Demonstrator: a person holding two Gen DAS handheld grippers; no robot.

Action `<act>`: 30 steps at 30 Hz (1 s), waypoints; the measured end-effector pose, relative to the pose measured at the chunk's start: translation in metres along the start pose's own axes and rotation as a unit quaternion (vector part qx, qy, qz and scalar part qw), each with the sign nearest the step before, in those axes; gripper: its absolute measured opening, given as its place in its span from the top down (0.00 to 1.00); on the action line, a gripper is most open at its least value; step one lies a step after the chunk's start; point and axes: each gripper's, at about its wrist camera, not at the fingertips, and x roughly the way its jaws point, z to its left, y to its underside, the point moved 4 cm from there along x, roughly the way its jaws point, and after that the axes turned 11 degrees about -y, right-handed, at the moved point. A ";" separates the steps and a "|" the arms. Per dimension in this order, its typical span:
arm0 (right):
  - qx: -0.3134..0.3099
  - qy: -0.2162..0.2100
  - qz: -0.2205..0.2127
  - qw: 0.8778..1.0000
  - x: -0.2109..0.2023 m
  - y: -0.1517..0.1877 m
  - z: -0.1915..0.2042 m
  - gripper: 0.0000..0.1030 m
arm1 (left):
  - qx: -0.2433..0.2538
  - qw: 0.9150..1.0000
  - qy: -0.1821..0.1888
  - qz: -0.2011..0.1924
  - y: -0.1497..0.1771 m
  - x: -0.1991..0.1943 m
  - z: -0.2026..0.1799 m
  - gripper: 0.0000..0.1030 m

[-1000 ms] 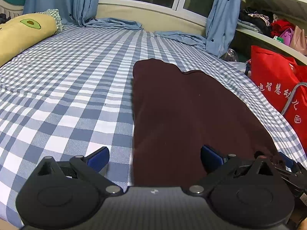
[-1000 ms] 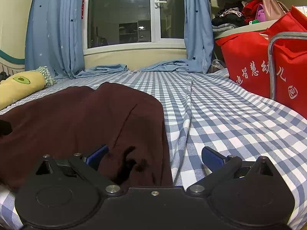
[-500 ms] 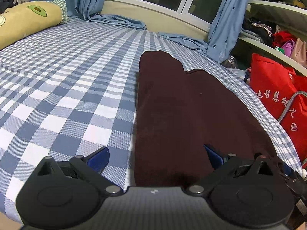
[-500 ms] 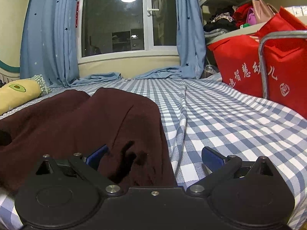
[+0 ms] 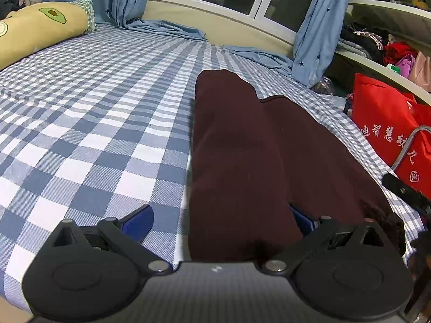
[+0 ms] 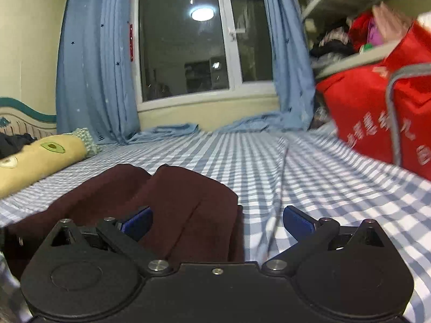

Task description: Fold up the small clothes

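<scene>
While both claws hover low over the bed (image 5: 89, 134), a dark maroon garment (image 5: 256, 161) lies spread on the blue-and-white checked sheet, its fabric matte and slightly fuzzy, with a soft seam or fold running lengthwise down its middle. In the left wrist view the far end of the garment splits into two rounded lobes, and its left edge runs nearly straight along the sheet. The left claw (image 5: 219, 218) stands wide open, holding nothing: its left blue pad (image 5: 137, 222) sits over the bare checked sheet, while the right blue pad (image 5: 301, 219) sits over the maroon cloth, so the garment's near left edge falls between them.

The right claw (image 6: 216, 219) is likewise spread apart and empty. Its left pad (image 6: 137, 222) is over the garment (image 6: 172, 204), which here looks bunched into two soft humps with a crease between them, and its right pad (image 6: 297, 222) is over the sheet, just beyond the garment's right edge. The woven sheet (image 6: 323, 188) shows a long raised wrinkle running away from that edge.

A yellow bolster pillow (image 5: 37, 32) printed with an avocado rests at the far left of the bed. Blue star-dotted curtains (image 6: 91, 80) hang on either side of a dark window (image 6: 188, 40), their hems pooling on the bed. A red non-woven bag (image 5: 388, 123) with white characters stands beside the bed on the right, this side of it blurred in the right wrist view.
</scene>
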 end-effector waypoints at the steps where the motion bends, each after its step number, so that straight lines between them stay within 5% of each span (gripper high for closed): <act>1: 0.008 -0.010 0.014 1.000 0.008 -0.004 -0.005 0.00 | 0.000 1.000 0.000 0.000 0.000 0.000 0.000 0.00; 5: 0.025 -0.059 0.079 0.995 0.042 -0.005 -0.016 0.01 | 0.000 1.000 0.001 -0.001 0.000 0.000 0.000 0.00; 10: 0.071 -0.065 0.119 0.988 0.063 0.008 -0.033 0.07 | 0.006 1.000 -0.002 -0.003 0.001 0.001 -0.001 0.00; 19: 0.071 -0.091 0.092 0.989 0.055 0.019 -0.031 0.28 | 0.003 1.000 -0.006 -0.010 0.004 0.001 -0.002 0.00; 30: 0.105 -0.105 0.089 0.985 0.054 0.020 -0.039 0.29 | -0.009 0.999 0.015 0.028 -0.016 0.000 0.001 0.00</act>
